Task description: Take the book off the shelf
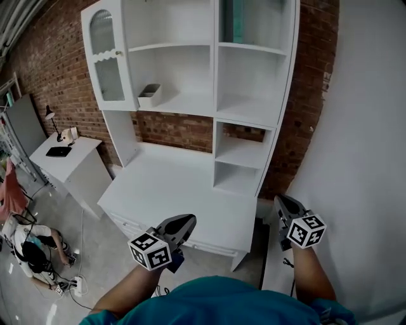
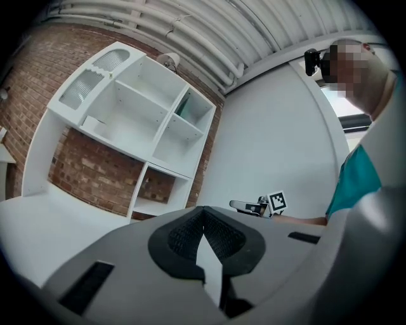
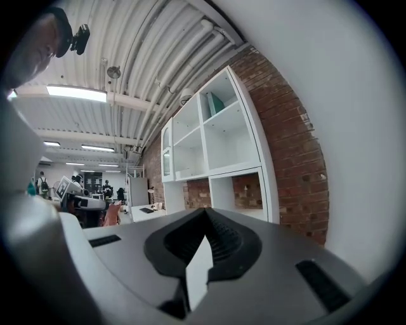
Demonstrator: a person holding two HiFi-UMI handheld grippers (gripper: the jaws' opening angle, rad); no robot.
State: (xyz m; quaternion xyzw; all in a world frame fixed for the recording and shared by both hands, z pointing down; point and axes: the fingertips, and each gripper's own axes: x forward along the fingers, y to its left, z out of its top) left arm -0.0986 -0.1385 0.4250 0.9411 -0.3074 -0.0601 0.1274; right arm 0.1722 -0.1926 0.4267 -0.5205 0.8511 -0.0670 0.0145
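Book (image 1: 231, 19): top right compartment of shelf (image 1: 214, 63), 12 o'clock, well apart from my grippers.
Left gripper (image 1: 185, 222): jaws together, empty.
Right gripper (image 1: 283, 204): jaws together, empty.
Risk: my closed jaws may shove book deeper or topple it.

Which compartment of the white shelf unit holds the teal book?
The top right compartment: the teal book stands at its left side. The other open compartments show no book; one holds a small white box.
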